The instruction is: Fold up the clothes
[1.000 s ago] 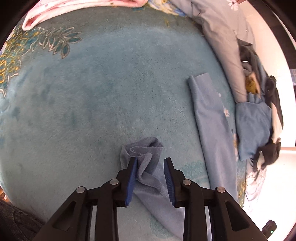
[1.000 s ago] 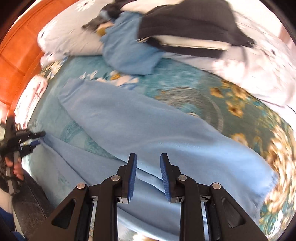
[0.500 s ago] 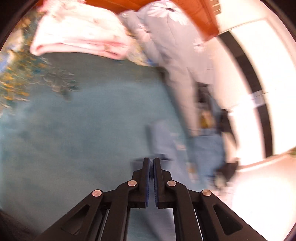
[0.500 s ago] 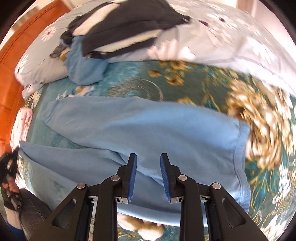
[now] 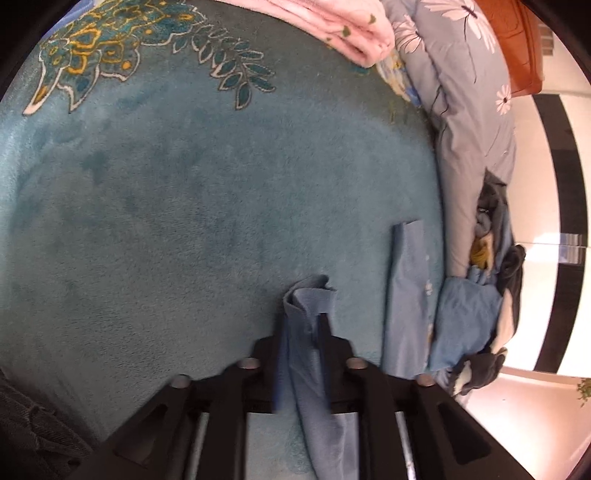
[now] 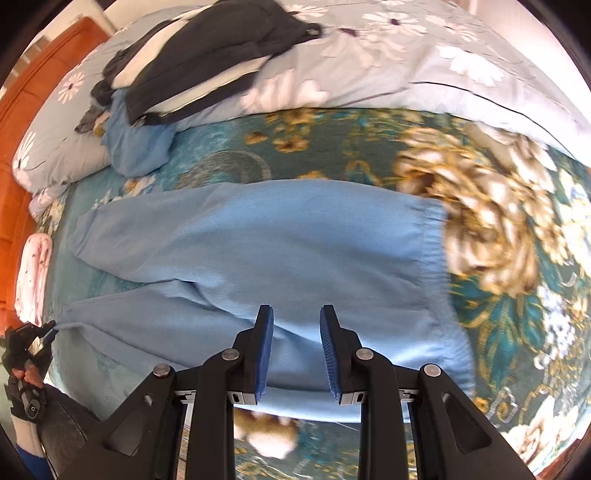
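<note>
Your left gripper (image 5: 301,354) is pinching the cuff end of one leg of the light blue sweatpants (image 6: 258,254), with the cuff bunched up just past the pads. Your right gripper (image 6: 295,350) is spread, nothing between its pads, hovering over the seat of the sweatpants near the elastic waistband (image 6: 432,251).

The sweatpants lie spread on the teal floral blanket (image 5: 184,203), legs splayed apart, the other leg (image 5: 406,295) flat beside the one you hold. Judging by that grip, you are carrying this leg over onto its twin. Keep the cuff taut and low, sweep it so the two hems meet edge to edge, and use the open right gripper to pin the crotch so the body does not drag. Let go only once the cloth lies flat.

No basket or bin shows. Beyond the sweatpants, a pile of dark and blue clothes (image 6: 192,62) rests on the grey daisy duvet (image 6: 388,62), and a folded pink blanket (image 5: 347,29) sits farther off.
</note>
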A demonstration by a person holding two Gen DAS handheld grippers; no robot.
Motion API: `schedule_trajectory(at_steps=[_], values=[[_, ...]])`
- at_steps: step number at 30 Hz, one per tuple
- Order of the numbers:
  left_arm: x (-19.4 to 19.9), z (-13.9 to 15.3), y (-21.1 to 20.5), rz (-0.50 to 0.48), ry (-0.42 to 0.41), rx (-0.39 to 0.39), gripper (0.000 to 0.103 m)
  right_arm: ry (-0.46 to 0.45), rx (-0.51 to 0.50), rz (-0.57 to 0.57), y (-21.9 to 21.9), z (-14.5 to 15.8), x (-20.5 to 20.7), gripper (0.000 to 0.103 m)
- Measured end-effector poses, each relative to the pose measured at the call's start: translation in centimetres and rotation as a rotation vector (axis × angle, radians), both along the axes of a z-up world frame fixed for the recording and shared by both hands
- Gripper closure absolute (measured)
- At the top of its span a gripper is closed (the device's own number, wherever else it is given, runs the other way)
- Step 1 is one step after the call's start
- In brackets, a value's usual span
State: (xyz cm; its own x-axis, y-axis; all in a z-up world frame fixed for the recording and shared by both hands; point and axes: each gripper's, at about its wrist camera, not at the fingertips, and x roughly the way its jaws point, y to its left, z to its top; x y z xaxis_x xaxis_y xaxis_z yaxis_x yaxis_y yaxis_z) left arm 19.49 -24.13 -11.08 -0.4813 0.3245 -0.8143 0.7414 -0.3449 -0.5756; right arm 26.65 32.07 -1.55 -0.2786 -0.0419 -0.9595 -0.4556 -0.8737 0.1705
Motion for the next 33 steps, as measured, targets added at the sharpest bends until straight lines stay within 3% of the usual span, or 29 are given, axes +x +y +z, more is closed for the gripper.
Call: schedule_trajectory(at_steps=[1, 7, 9, 10, 11, 13, 17, 19, 24, 28, 29, 30, 31, 33], values=[[-0.4, -0.1, 0.3, -0.009, -0.016, -0.006, 0.056, -0.009, 0.007, -0.024, 0.8, 0.1, 0.7, 0.076], [-2.0, 0.1, 1.5, -0.110, -0.049, -0.081, 0.059, -0.070, -0.017, -0.222, 5.2, -1.0, 5.7, 0.074], [-2.5, 0.6, 2.0, -0.144, -0.046, -0.134, 0.076, -0.084, -0.050, -0.293, 6.2, -1.8, 7.3, 0.074], [-2.8, 0.9, 2.3, -0.161, -0.043, -0.154, 0.099, -0.090, -0.070, -0.325, 6.5, -2.2, 8.1, 0.074], [-2.9, 1.1, 2.4, -0.167, -0.042, -0.174, 0.100, -0.096, -0.090, -0.357, 6.9, -2.6, 8.8, 0.074], [-2.6, 1.6, 2.1, -0.145, -0.034, -0.203, 0.100, -0.104, -0.120, -0.404, 7.3, -3.2, 9.9, 0.074], [0.5, 1.5, -0.4, 0.037, -0.012, -0.143, 0.101, -0.117, -0.158, -0.460, 7.6, -4.3, 11.4, 0.074], [1.2, 1.0, -0.8, 0.074, -0.034, -0.124, 0.101, -0.123, -0.177, -0.487, 7.7, -4.8, 12.1, 0.074], [0.5, 0.6, -0.7, 0.057, -0.021, -0.105, 0.101, -0.124, -0.242, -0.569, 8.1, -6.2, 14.0, 0.074], [0.5, 0.6, -0.9, 0.060, 0.042, -0.057, 0.101, -0.014, -0.329, -0.684, 8.4, -7.0, 15.1, 0.074], [0.3, 0.7, -0.8, 0.054, 0.057, -0.055, 0.101, 0.003, -0.336, -0.706, 8.5, -7.0, 15.1, 0.075], [0.1, 0.9, -0.8, 0.045, 0.076, -0.055, 0.101, 0.019, -0.342, -0.728, 8.7, -6.9, 15.2, 0.089], [-0.2, 1.0, -0.6, 0.033, 0.096, -0.058, 0.101, 0.035, -0.350, -0.726, 8.8, -6.6, 15.0, 0.094], [-0.5, 1.8, -0.5, 0.023, 0.198, -0.040, 0.101, 0.122, -0.369, -0.684, 9.0, -5.0, 14.5, 0.094]])
